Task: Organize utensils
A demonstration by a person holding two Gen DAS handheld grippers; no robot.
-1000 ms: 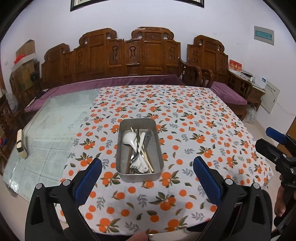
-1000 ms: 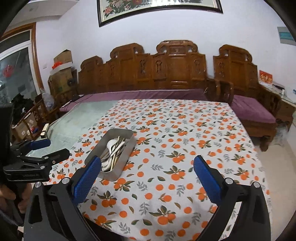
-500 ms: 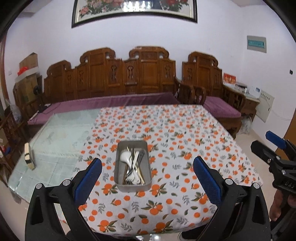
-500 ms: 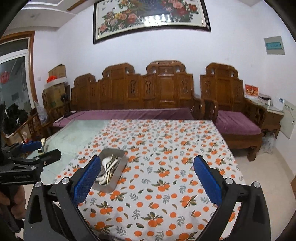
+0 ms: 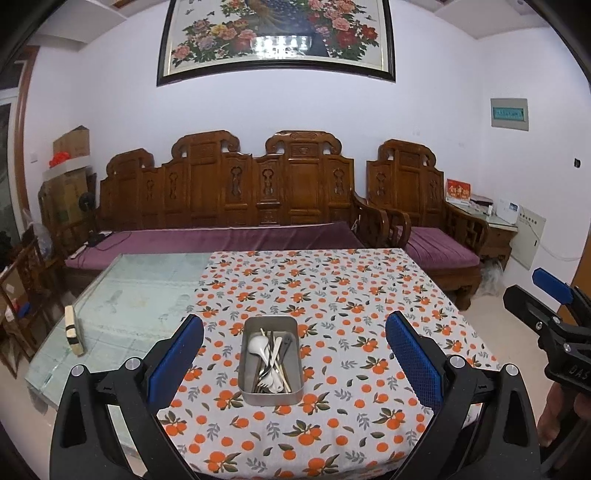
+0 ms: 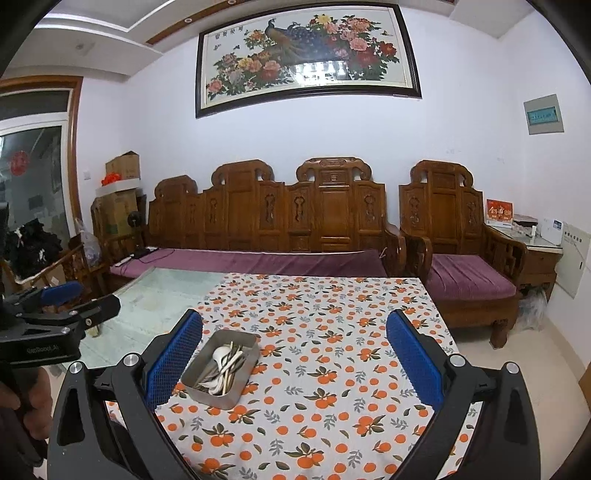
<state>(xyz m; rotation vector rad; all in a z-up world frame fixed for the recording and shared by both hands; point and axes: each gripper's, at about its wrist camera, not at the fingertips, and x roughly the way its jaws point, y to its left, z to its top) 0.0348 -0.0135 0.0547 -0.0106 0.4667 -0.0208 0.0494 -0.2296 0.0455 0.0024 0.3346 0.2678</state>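
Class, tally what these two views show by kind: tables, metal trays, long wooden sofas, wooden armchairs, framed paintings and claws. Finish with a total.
Table: 1
Metal tray: 1
Long wooden sofa: 1
Wooden armchair: 1
Framed painting: 1
Claws, left claw and right claw: 2
Total: 7

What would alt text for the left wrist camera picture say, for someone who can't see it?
A metal tray holding a white spoon, chopsticks and forks sits on an orange-patterned tablecloth, framed between the open blue-padded left gripper. Behind the table stand a carved wooden sofa with purple cushions and a large floral painting; the right gripper shows at the right edge.
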